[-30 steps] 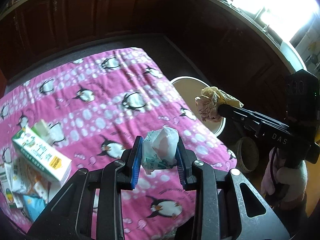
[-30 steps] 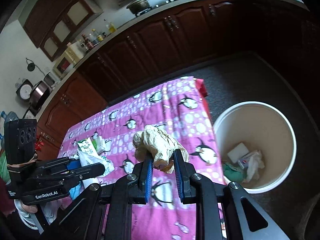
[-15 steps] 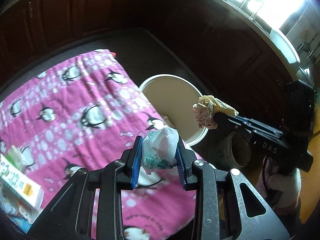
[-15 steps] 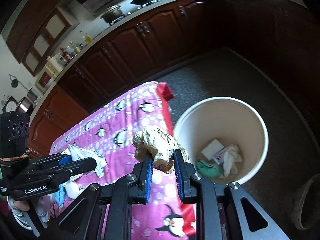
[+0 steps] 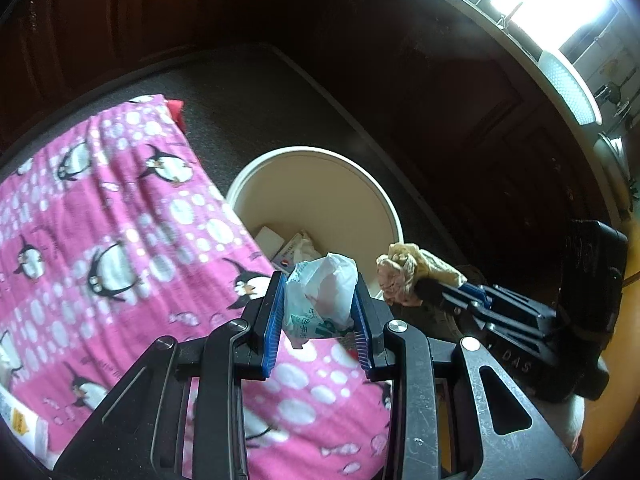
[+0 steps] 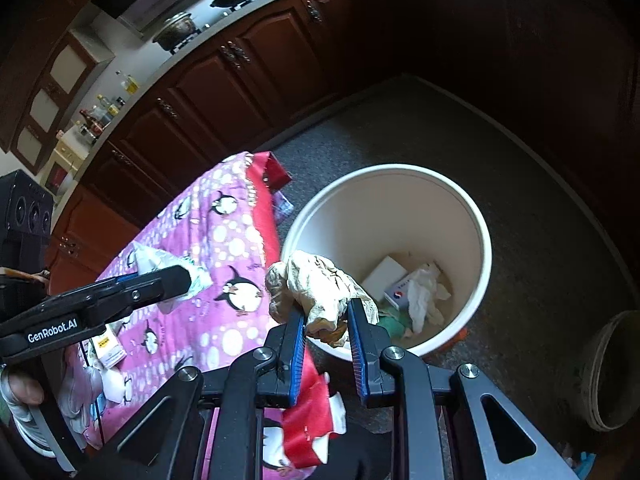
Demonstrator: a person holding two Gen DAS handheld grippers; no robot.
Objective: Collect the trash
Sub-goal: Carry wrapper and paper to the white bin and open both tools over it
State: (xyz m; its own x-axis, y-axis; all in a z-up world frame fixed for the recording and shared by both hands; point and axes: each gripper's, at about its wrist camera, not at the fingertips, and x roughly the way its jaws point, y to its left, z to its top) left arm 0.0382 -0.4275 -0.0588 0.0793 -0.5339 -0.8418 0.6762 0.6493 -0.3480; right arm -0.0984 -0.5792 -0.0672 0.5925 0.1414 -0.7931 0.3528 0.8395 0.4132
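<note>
My left gripper (image 5: 319, 314) is shut on a crumpled white plastic wrapper (image 5: 322, 294) with green print, held over the table's edge just short of the white bin (image 5: 362, 178). My right gripper (image 6: 325, 332) is shut on a crumpled beige paper wad (image 6: 316, 282), at the bin's (image 6: 478, 216) near-left rim. The bin stands on the dark floor beside the table and holds a white box, a tissue and green scraps. Each gripper shows in the other's view: the right one (image 5: 424, 290) with the wad (image 5: 404, 266), the left one (image 6: 176, 278) with the wrapper (image 6: 150, 258).
A pink penguin-print cloth (image 5: 120, 220) covers the table, with cartons (image 6: 106, 350) and wrappers at its near left. Dark wooden cabinets (image 6: 240, 76) ring the floor. A round brownish pot (image 6: 612, 372) stands on the floor right of the bin. A person's hand (image 6: 22, 390) holds the left gripper.
Both grippers have swung from over the table toward the bin, keeping their loads. The bin now sits larger and closer in both views, and the cartons have slid off to the left.
</note>
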